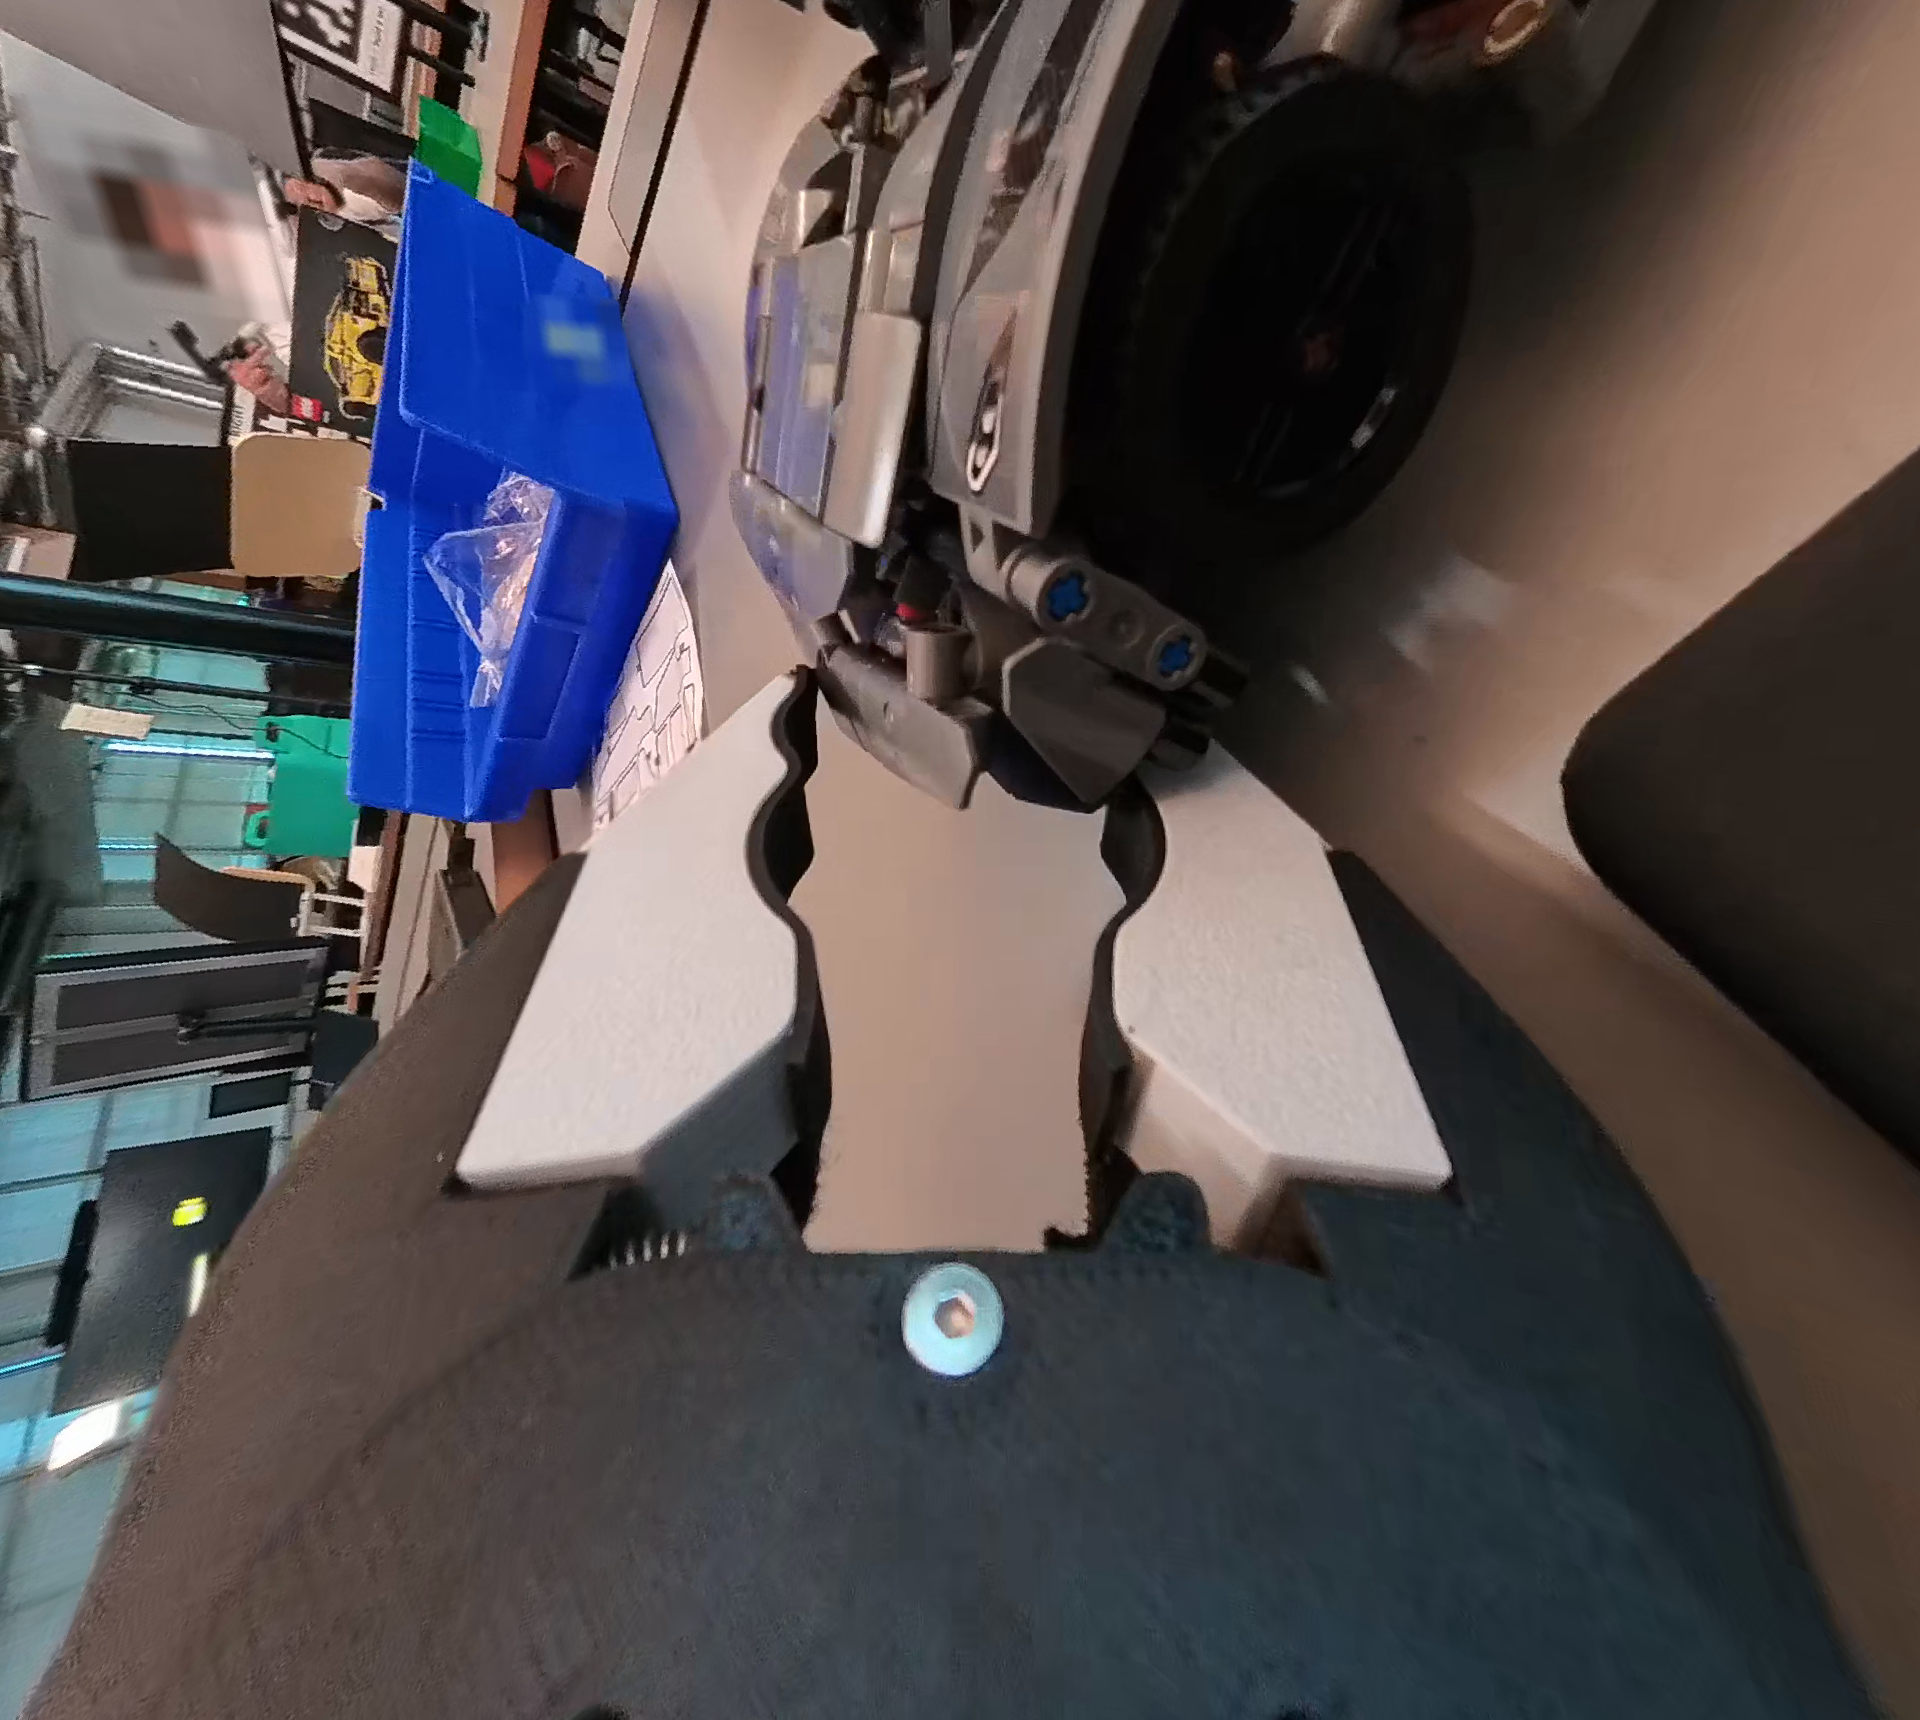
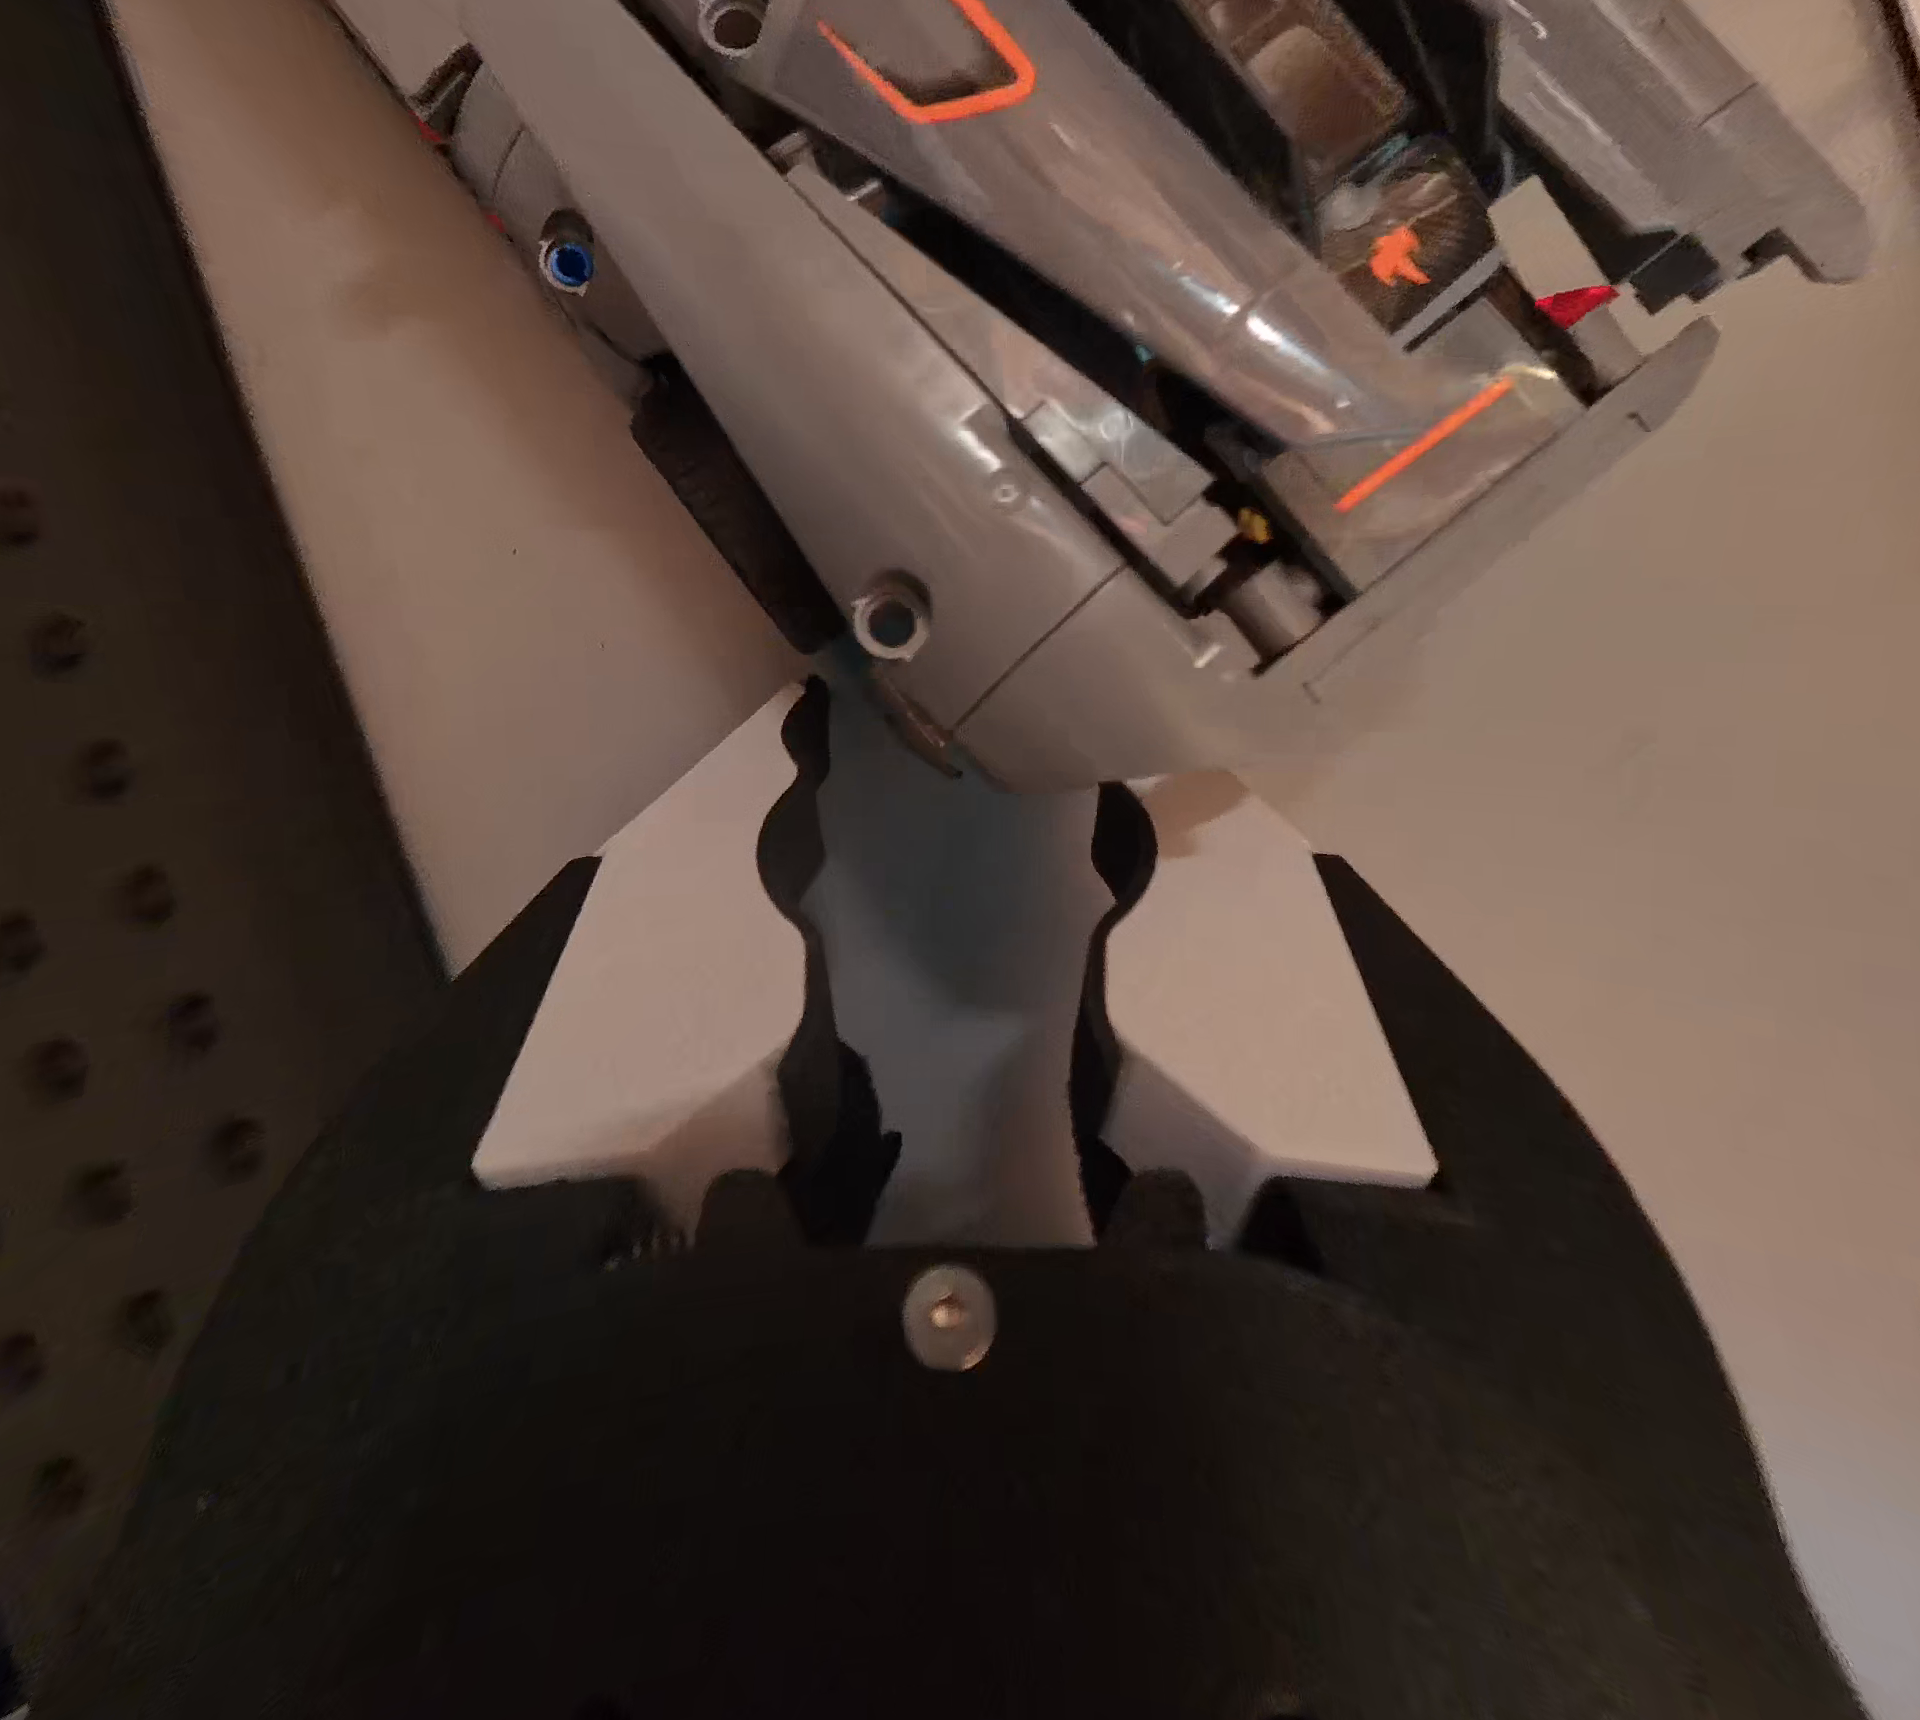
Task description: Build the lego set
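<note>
The grey lego car (image 1: 1039, 268) with a black wheel (image 1: 1278, 320) lies on the pale table, seen sideways in the left wrist view. Its dark grey end piece with blue pins (image 1: 1070, 600) sits between the tips of my left gripper (image 1: 966, 756), whose jaws stand wide apart. In the right wrist view the same car (image 2: 831, 371) shows orange trim and a clear windscreen (image 2: 1299, 351). One rounded grey corner reaches between the tips of my right gripper (image 2: 966, 756), also wide apart. I cannot see either gripper clamping the car.
A blue bin (image 1: 468, 735) holding a clear bag (image 1: 488, 569) stands beside the car, with an instruction sheet (image 1: 649, 725) next to it. A dark rounded object (image 1: 1766, 787) lies on the other side. A dark perforated surface (image 2: 125, 839) borders the table.
</note>
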Action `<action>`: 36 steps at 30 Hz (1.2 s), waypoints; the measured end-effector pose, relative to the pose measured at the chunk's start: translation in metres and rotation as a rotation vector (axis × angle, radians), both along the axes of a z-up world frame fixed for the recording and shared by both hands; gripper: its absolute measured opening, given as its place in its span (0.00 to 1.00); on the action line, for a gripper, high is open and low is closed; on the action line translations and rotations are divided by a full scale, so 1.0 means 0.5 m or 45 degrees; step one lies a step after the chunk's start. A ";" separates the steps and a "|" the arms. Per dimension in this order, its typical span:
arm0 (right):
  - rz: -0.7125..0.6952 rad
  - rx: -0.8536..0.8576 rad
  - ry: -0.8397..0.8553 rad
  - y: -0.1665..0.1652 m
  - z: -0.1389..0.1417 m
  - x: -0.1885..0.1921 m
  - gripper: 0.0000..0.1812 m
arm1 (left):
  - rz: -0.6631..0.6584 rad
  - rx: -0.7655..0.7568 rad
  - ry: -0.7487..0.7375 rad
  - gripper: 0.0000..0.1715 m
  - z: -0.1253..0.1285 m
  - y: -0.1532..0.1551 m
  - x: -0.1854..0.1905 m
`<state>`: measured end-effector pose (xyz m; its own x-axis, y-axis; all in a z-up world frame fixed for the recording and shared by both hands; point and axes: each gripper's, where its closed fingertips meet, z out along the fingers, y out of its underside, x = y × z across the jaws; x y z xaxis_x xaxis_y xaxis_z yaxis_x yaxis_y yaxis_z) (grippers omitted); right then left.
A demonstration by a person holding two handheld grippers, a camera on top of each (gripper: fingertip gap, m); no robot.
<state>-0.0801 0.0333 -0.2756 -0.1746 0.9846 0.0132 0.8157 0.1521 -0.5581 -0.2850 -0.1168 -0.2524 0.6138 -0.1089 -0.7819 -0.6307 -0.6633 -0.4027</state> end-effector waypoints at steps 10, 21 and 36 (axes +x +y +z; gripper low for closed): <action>0.001 -0.027 -0.006 0.001 -0.001 0.009 0.28 | 0.079 -0.089 0.116 0.30 0.002 -0.016 -0.015; 0.019 -0.012 -0.009 0.001 -0.001 0.015 0.27 | 0.054 -0.352 0.189 0.33 0.001 -0.034 -0.018; 0.035 -0.084 0.028 0.002 0.019 0.028 0.30 | 0.074 -0.617 -0.280 0.41 -0.012 -0.083 -0.003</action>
